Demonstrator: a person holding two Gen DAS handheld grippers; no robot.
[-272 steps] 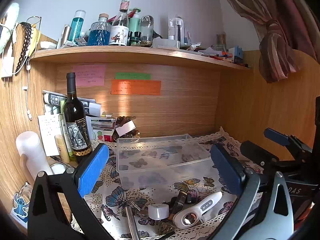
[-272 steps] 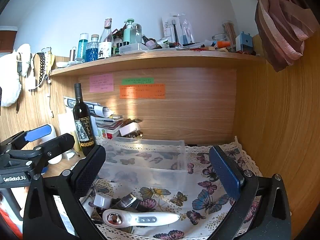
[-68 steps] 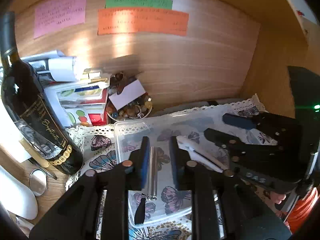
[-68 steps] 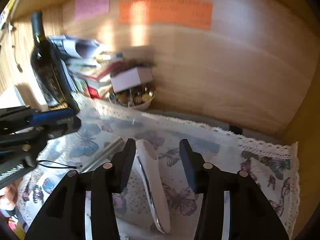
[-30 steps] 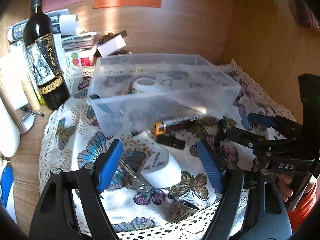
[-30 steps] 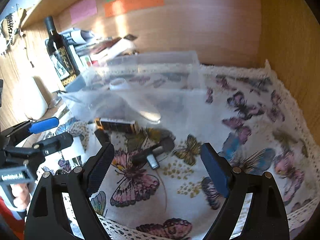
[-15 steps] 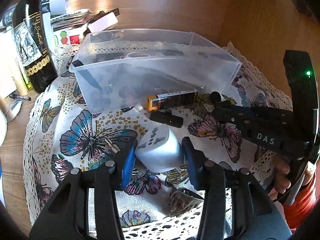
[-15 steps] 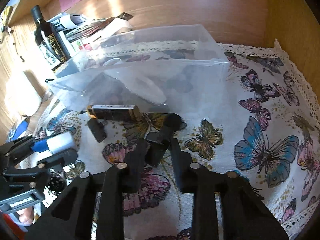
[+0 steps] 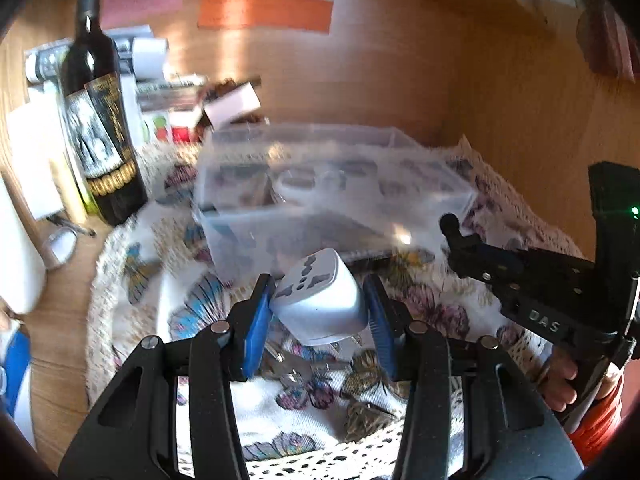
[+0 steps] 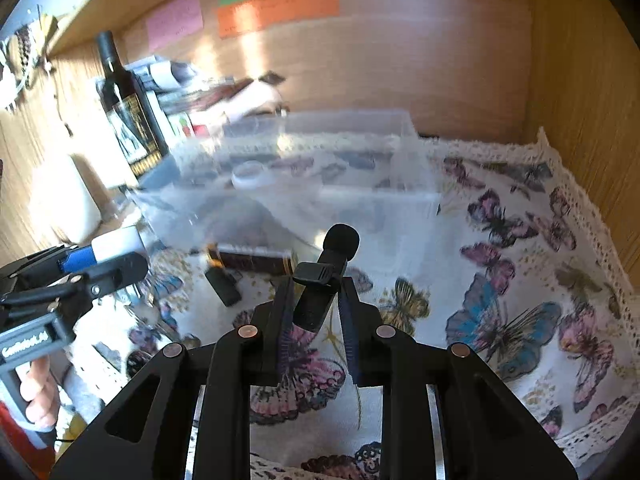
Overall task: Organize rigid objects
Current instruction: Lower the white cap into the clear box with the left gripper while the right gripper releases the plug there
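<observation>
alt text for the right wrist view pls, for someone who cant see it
The right claw grips a small black clip-on microphone above a butterfly-print cloth. Behind it sits a clear plastic bin already holding items, with a dark tube lying in front and a wine bottle at left.

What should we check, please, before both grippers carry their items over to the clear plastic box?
1. Left gripper clamped on the white travel adapter: ok, both pads press its sides.
2. Right gripper clamped on the small black clip-on microphone: ok.
3. Both items lifted off the butterfly cloth: cannot tell.
4. Clear plastic box open on top: ok.
5. Free space in the box: cannot tell, contents are blurred.
6. Wine bottle out of the path: ok, it stands left of the box.
</observation>
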